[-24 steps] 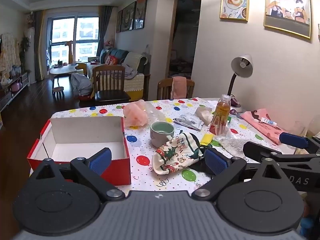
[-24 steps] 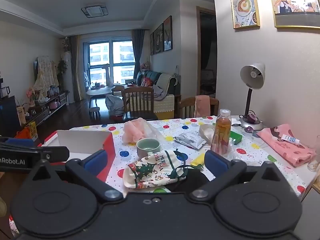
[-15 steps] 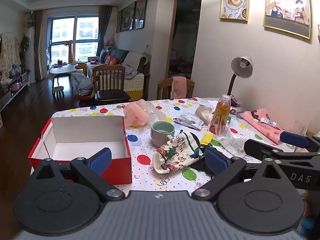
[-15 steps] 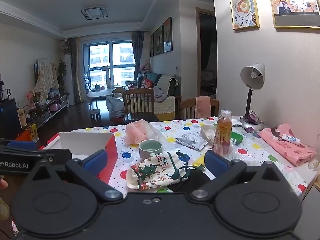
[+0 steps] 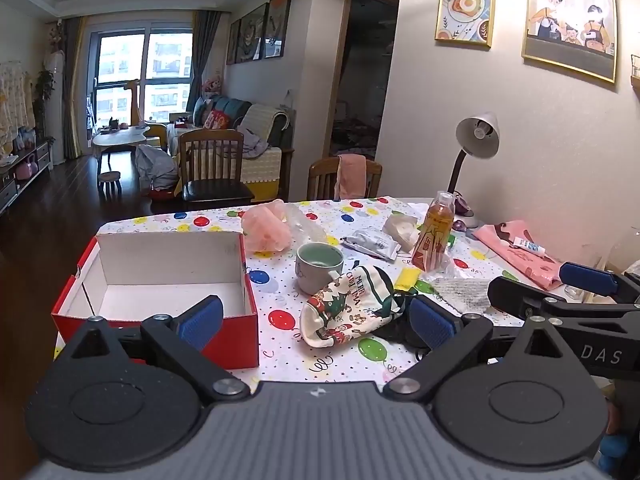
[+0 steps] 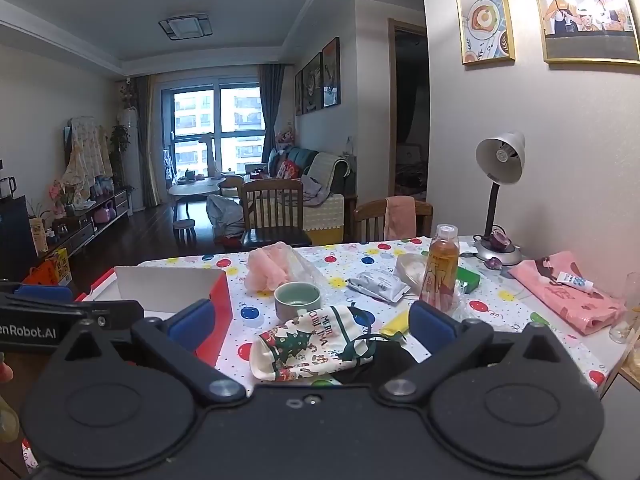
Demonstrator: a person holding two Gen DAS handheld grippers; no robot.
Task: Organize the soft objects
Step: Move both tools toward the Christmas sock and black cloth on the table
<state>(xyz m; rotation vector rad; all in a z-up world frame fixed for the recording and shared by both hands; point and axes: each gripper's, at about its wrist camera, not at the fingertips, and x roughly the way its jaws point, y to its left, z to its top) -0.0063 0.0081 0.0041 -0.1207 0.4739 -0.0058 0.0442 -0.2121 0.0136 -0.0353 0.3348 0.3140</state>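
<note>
A white Christmas-print cloth pouch [image 5: 347,307] lies at the near edge of the balloon-print table [image 5: 288,344], partly over a black soft item [image 5: 394,330]. It also shows in the right wrist view [image 6: 312,342]. An open, empty red box [image 5: 160,280] stands to its left. A pink soft bundle [image 5: 266,229] lies behind the box. A pink cloth [image 5: 520,250] lies far right. My left gripper [image 5: 316,322] is open, near the table edge in front of the pouch. My right gripper [image 6: 310,326] is open, just in front of the pouch.
A green-lined mug [image 5: 319,266] stands right behind the pouch. A tea bottle [image 5: 434,236], a wipes packet [image 5: 372,242], a yellow item [image 5: 406,278] and a desk lamp [image 5: 474,148] stand on the right. Two wooden chairs [image 5: 214,172] are beyond the table.
Both grippers have shifted slightly; the views drift a little to the left. Nothing on the table has moved and both grippers stay open.
</note>
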